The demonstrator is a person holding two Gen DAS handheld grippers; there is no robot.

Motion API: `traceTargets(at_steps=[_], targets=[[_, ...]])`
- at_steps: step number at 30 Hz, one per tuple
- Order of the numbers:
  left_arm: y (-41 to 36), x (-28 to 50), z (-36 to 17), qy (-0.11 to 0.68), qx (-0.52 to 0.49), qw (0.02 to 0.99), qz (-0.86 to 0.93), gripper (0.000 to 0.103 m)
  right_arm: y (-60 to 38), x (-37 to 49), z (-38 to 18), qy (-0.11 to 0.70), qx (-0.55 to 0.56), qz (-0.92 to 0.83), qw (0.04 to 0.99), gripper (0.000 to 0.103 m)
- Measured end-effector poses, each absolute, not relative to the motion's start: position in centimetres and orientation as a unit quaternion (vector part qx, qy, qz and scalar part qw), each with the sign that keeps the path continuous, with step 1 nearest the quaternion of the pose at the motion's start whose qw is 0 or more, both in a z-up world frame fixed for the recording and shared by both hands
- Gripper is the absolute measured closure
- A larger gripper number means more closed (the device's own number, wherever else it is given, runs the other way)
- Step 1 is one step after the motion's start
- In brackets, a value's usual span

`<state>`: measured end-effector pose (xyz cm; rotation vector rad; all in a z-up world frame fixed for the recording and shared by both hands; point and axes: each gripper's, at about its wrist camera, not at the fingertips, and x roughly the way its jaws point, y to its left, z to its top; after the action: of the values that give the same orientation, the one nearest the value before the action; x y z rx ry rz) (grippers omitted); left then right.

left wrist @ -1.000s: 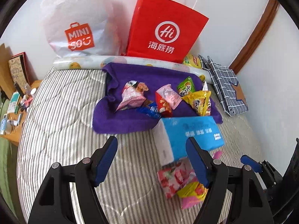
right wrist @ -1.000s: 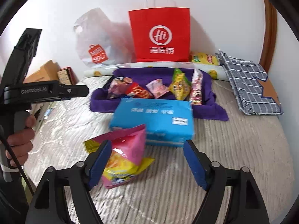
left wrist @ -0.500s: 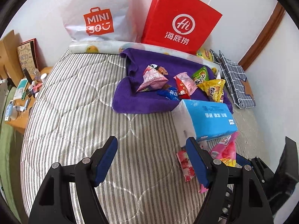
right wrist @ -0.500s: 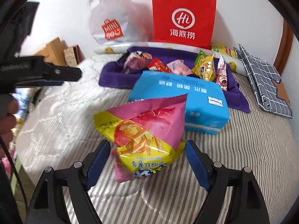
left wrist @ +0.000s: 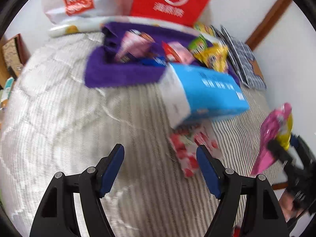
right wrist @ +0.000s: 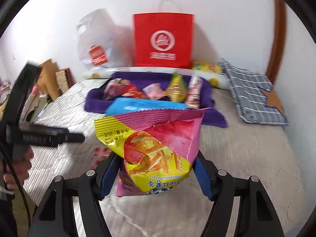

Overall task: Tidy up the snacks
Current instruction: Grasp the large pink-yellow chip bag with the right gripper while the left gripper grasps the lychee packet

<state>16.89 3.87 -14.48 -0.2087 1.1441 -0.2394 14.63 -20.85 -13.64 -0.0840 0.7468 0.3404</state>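
A pink and yellow sweet potato sticks bag (right wrist: 158, 150) stands upside down between my right gripper's (right wrist: 157, 169) blue pads, which are closing and press on both its sides. In the left wrist view that bag (left wrist: 276, 130) hangs above the bed at the far right. My left gripper (left wrist: 160, 154) is open over the striped mattress with nothing between its fingers. A red and white snack pack (left wrist: 187, 150) lies just beside its right finger, partly under the blue tissue pack (left wrist: 209, 92). Several small snacks lie on the purple cloth (left wrist: 118, 75) behind.
A red paper bag (right wrist: 163, 39) and a white plastic bag (right wrist: 96, 45) lean on the wall behind the purple cloth (right wrist: 94, 100). A checked grey cloth (right wrist: 252, 94) lies at the right. Boxes and clutter stand off the bed's left edge (right wrist: 49, 79).
The right gripper's jaws have narrowed onto the sweet potato bag and it now stands raised off the mattress. The left gripper has dropped lower, closer to the red and white pack.
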Motion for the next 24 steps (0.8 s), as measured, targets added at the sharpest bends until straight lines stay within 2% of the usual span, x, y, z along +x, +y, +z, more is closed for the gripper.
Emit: traceTargets(at_steps=[4,14,19,24], targets=[[2.8,16.6,-16.6,0.550,-0.140,0.812,-0.134,0.027,-23.5,14.7,-13.9,0.364,-0.037,0.148,0.919,0.034],[-1.8,16.4,-16.8,0.538,-0.096,0.834,-0.075,0.015,-27.8,15.8,-14.8,0.367,0.006,0.148,0.918,0.034],[-3.3,17.5,-17.0,0.536,-0.121,0.834,-0.047,0.010,-28.6,15.9,-15.1,0.377,0.008,0.157,0.913,0.034],[-5.0,18.5,-17.4,0.525,-0.080,0.848,0.003,0.012,-29.0,16.1,-15.5,0.385,0.018,0.163,0.908,0.033]])
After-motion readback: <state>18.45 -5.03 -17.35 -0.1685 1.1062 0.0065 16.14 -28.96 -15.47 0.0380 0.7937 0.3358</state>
